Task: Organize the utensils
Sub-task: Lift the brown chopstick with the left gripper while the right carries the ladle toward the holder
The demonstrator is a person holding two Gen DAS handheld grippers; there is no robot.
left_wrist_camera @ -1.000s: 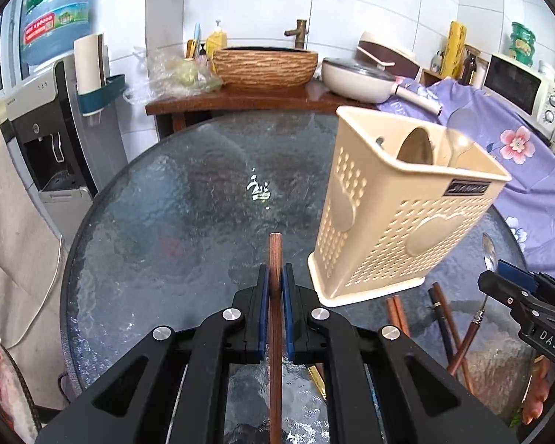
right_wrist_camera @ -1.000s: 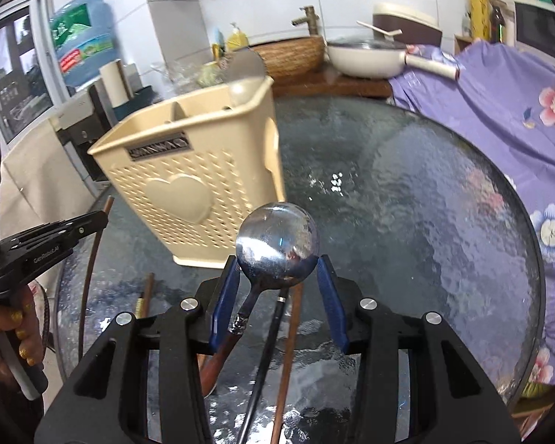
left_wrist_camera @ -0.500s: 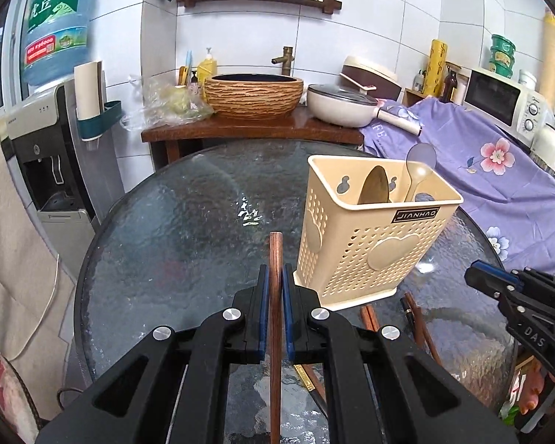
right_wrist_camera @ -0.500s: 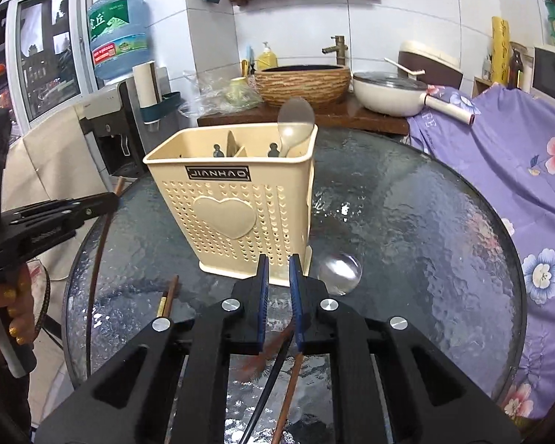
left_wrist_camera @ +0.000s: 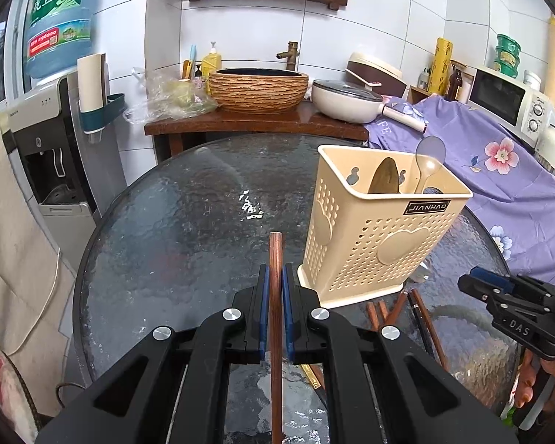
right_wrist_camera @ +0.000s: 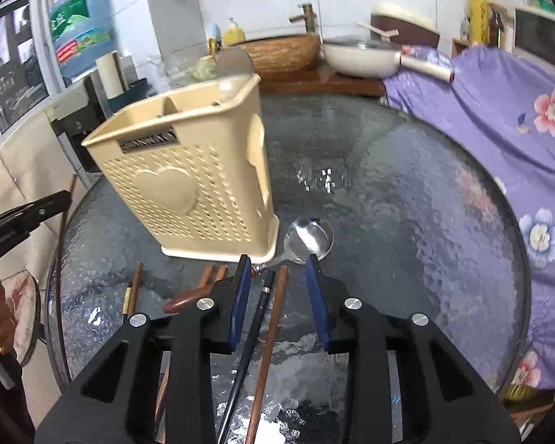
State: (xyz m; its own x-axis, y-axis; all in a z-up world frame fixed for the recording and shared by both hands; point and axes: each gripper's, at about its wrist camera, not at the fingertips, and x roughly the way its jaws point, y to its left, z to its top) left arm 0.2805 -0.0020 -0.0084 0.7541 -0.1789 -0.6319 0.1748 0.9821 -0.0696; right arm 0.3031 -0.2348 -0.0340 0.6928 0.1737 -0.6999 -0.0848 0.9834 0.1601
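My left gripper (left_wrist_camera: 276,277) is shut on a brown wooden chopstick (left_wrist_camera: 276,251), which sticks forward over the round glass table (left_wrist_camera: 174,229). A beige perforated caddy (left_wrist_camera: 381,229) stands just to its right, with a wooden spoon (left_wrist_camera: 384,177) and a pale spoon (left_wrist_camera: 429,155) inside. In the right wrist view, my right gripper (right_wrist_camera: 277,259) hangs low over the table with its jaws opening, pressing on nothing. A black chopstick (right_wrist_camera: 253,325) and a brown chopstick (right_wrist_camera: 268,336) lie on the glass beneath them. A metal spoon (right_wrist_camera: 309,238) lies just past the tips, beside the caddy (right_wrist_camera: 196,185).
More chopsticks (right_wrist_camera: 131,292) and a wooden spoon (right_wrist_camera: 185,299) lie left of the right gripper. A purple floral cloth (right_wrist_camera: 499,118) borders the table on the right. A water dispenser (left_wrist_camera: 51,140) stands left, and a wooden counter (left_wrist_camera: 255,122) with a basin stands behind.
The metal spoon, first raised between the right jaws, now lies on the glass. Those jaws shut, then parted again. The left gripper still holds its chopstick.
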